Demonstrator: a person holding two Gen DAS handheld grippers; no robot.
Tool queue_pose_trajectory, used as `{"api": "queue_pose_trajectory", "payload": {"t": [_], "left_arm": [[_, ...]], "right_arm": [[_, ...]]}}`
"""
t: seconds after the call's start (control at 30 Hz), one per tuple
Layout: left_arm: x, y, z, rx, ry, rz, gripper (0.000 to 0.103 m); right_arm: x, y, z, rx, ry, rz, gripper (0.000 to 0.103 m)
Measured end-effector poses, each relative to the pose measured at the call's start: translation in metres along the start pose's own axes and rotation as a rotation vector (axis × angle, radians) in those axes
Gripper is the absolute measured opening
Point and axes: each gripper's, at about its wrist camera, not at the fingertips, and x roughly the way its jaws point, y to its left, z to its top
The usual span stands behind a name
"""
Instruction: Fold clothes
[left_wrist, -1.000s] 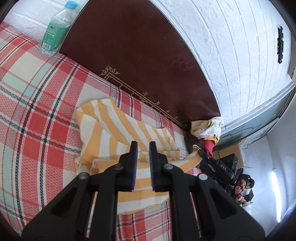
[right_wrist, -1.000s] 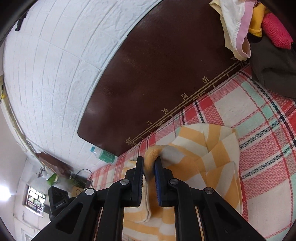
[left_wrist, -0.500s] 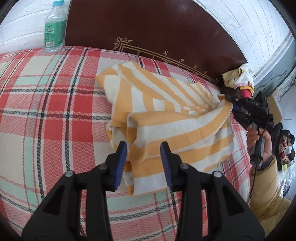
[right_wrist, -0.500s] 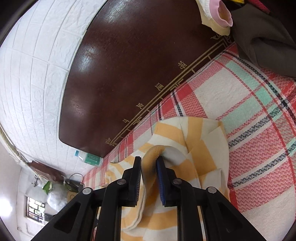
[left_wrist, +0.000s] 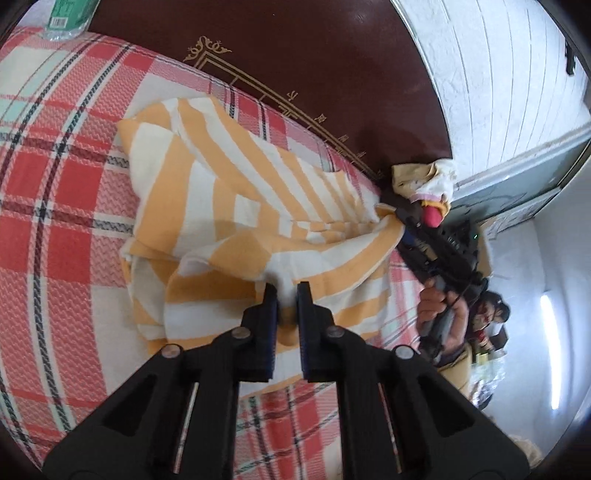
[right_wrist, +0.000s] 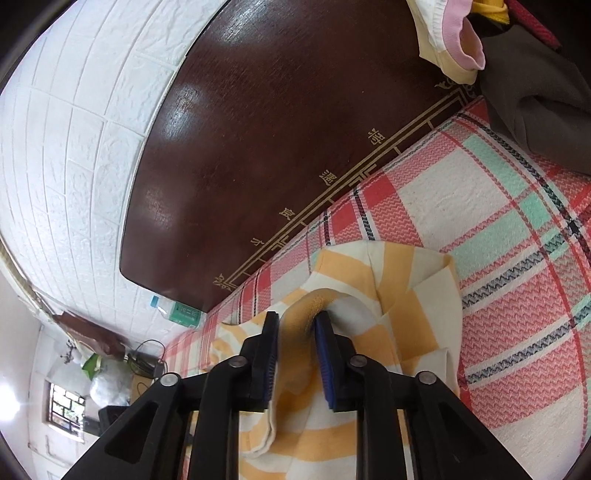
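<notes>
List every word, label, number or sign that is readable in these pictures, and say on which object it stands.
Gold Chinese characters along the border of the dark wooden headboard: four show in the right wrist view, too distorted to read with confidence.
Green label on the plastic water bottle: a barcode shows; the print is too small to read.
Right hand-held gripper: its markings are blurred.
Striped orange and white garment: no text.

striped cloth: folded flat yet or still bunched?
Bunched. The orange-and-white striped cloth lies in rumpled, overlapping layers on the plaid bedsheet, one edge pinched in the right hand-held gripper.
</notes>
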Motion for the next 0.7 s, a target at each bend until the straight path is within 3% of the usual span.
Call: {"api": "queue_pose_trajectory", "payload": {"t": [0.13, 0.23, 0.37, 0.6, 0.7], "left_arm": [[-0.003, 0.012, 0.012, -0.11, -0.031, -0.078, 0.011], [0.0, 0.025, 0.019, -0.183, -0.048, -0.116, 0.011], [0.0, 0.038, 0.028, -0.247, -0.08, -0.131, 0.011], [0.004, 0.044, 0.043, -0.262, -0.085, -0.113, 0.011], [0.007, 0.043, 0.049, -0.254, -0.082, -0.108, 0.011]], "right_arm": [[-0.007, -0.005, 0.005, 0.019, -0.039, 0.003, 0.034], [-0.009, 0.0, 0.003, -0.045, -0.021, 0.004, 0.038], [-0.003, 0.02, -0.018, -0.195, 0.077, 0.012, 0.044], [0.021, 0.057, -0.074, -0.393, 0.299, 0.169, 0.045], [0.036, 0.062, -0.073, -0.394, 0.312, 0.163, 0.046]]}}
